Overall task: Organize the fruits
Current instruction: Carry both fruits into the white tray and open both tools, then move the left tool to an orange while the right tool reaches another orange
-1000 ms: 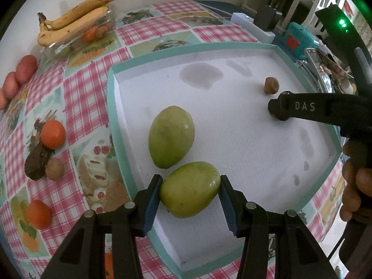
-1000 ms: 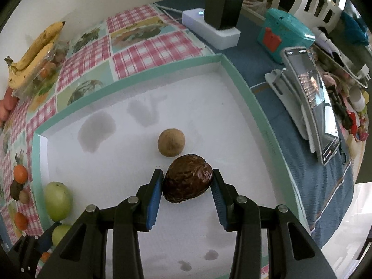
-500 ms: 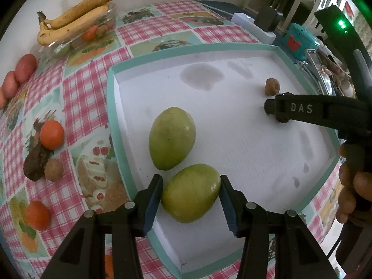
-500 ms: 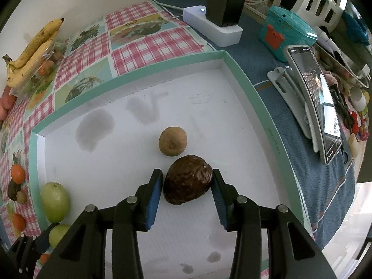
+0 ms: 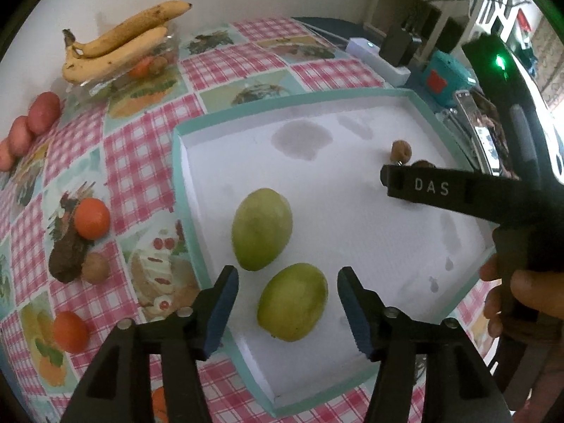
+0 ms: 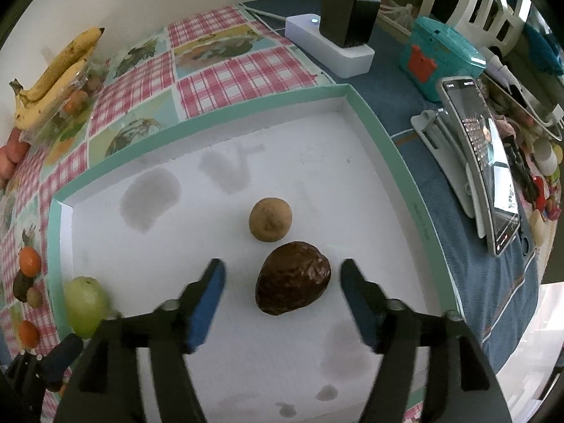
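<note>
Left wrist: left gripper [image 5: 287,290] spread, near mango [image 5: 292,301] freed beside far mango [image 5: 261,234], grouping. Right gripper [image 6: 282,283] spread, dark fruit [image 6: 292,288] resting in tray [image 6: 382,134].

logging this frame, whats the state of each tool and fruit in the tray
left tool: open, straddling near green mango
near green mango: lying in tray, released
far green mango: lying in tray
right tool: open
dark avocado: resting in tray, released
small brown fruit: resting in tray

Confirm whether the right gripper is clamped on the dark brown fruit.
No: the right gripper is open, its fingers clear of the dark brown fruit.
</note>
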### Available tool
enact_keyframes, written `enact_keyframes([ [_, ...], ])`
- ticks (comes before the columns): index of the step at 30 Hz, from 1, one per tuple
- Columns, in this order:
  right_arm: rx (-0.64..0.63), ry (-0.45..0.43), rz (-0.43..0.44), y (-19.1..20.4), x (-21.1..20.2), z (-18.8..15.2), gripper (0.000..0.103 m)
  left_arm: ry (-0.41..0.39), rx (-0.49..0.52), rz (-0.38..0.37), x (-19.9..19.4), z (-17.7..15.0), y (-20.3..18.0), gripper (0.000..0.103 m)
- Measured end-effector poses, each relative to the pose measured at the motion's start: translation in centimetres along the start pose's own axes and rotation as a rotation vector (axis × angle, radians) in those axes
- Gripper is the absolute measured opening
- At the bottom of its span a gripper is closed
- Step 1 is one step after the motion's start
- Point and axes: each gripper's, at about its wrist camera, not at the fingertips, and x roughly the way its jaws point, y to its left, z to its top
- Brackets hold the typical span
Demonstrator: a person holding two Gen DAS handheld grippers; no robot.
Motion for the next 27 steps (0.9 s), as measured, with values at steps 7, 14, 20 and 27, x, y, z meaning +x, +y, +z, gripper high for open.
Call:
enact_keyframes([
  [7, 0.011, -0.025, 0.014, -0.1, -0.3, -0.3, 0.079, -0.037, -0.046, 0.023, -1.7, 0.1, 1.5, 0.075],
  [14, 0.013, -0.050, 0.019, 0.0, -0.6, -0.1, 0.085, -0.052, -0.107, 0.055, -2.2, 0.1, 3.6, 0.101],
  [20, 0.008, -0.069, 0.035, 0.3, -0.8, -0.2, 0.086, -0.105, -0.174, 0.078, -3.5, -0.1, 5.8, 0.103],
  [27, 0.006, -0.095, 0.032, 0.7, -1.3, -0.2, 0.087, -0.146, -0.311, 0.169, -4.8, -0.5, 10.9, 0.103],
])
